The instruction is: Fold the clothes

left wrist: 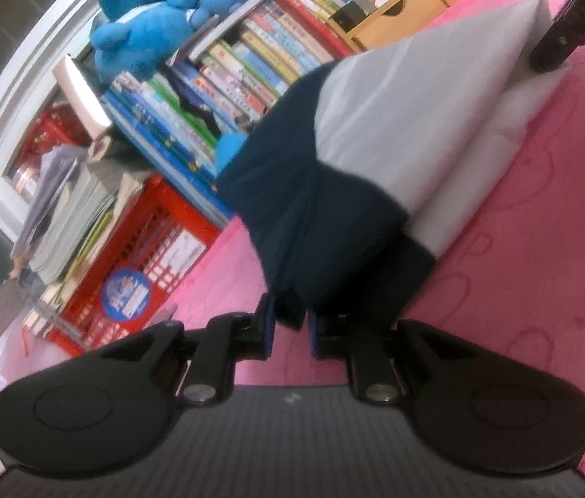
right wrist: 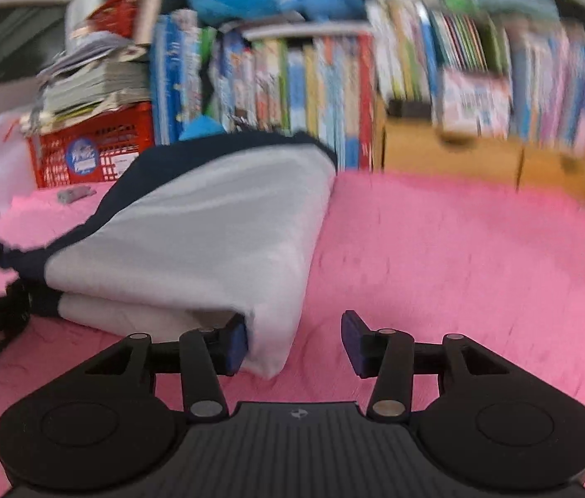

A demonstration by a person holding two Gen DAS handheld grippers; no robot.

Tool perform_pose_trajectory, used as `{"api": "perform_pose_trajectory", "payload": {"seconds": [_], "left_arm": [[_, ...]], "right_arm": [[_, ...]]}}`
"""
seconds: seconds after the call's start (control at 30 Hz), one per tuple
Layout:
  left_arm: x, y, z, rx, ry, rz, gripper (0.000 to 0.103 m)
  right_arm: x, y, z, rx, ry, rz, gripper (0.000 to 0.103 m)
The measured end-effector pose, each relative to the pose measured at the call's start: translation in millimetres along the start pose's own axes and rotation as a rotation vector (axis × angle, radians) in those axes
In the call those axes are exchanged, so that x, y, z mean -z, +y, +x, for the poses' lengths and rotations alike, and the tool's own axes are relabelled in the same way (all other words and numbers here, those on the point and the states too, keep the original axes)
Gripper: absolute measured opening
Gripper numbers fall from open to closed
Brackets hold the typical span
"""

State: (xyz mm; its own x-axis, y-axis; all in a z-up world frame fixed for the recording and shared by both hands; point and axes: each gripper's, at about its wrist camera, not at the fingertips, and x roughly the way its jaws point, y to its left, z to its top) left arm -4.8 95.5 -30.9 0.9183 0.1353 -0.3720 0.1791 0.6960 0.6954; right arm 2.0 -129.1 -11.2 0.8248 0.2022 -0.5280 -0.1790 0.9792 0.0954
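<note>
A folded grey-white garment with a navy part lies on the pink cloth surface. In the left wrist view my left gripper is shut on the navy fabric, which bunches between the two pads. In the right wrist view the same garment lies folded in layers, with its near corner beside the left pad of my right gripper. That gripper's jaws stand apart, the right pad is off the cloth, and nothing is pinched. This view is motion-blurred.
A row of upright books lines the back edge, with blue plush toys on top. At the back left a red crate carries a stack of papers. A wooden drawer box stands at the back right.
</note>
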Motion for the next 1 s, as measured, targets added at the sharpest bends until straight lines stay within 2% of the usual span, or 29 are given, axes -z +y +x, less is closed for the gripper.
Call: {"api": "perform_pose_trajectory", "payload": {"seconds": [0.03,0.1,0.17,0.2,0.37,0.47,0.53,0.67,0.77,1.0], "left_arm": [[1,3,0,-0.005,0.008,-0.013,0.017],[6,12,-3,-0.027,0.035,-0.055,0.017],[8,23,-15,-0.033,0.041,-0.113,0.017],[7,25,-26,-0.011,0.016,-0.126,0.017],[-16,3,-81,0.152,-0.159,-0.085,0.023],[-40,-26,-85,0.261,-0.218,-0.045,0.025],[-55,-46,-79,0.298,-0.248,-0.014,0.026],[-83,-75,-62,0.337,-0.280,0.020,0.033],[-95,-86,-46,0.319,-0.273,0.046,0.041],[-100,-86,-28,0.254,-0.244,0.045,0.041]], "right_arm": [[1,-3,1,-0.008,0.014,0.035,0.046],[3,-10,4,-0.028,0.040,0.092,0.039],[4,-14,5,-0.052,0.047,0.115,0.021],[4,-15,5,-0.067,0.050,0.121,0.018],[-4,-12,1,-0.077,0.033,0.089,0.017],[-14,-8,-3,-0.080,0.014,0.043,0.016],[-21,-6,-7,-0.082,0.003,0.016,0.016],[-33,-4,-12,-0.091,-0.010,-0.024,0.016],[-37,-4,-13,-0.099,-0.007,-0.048,0.016],[-36,-5,-12,-0.096,0.003,-0.081,0.016]]}}
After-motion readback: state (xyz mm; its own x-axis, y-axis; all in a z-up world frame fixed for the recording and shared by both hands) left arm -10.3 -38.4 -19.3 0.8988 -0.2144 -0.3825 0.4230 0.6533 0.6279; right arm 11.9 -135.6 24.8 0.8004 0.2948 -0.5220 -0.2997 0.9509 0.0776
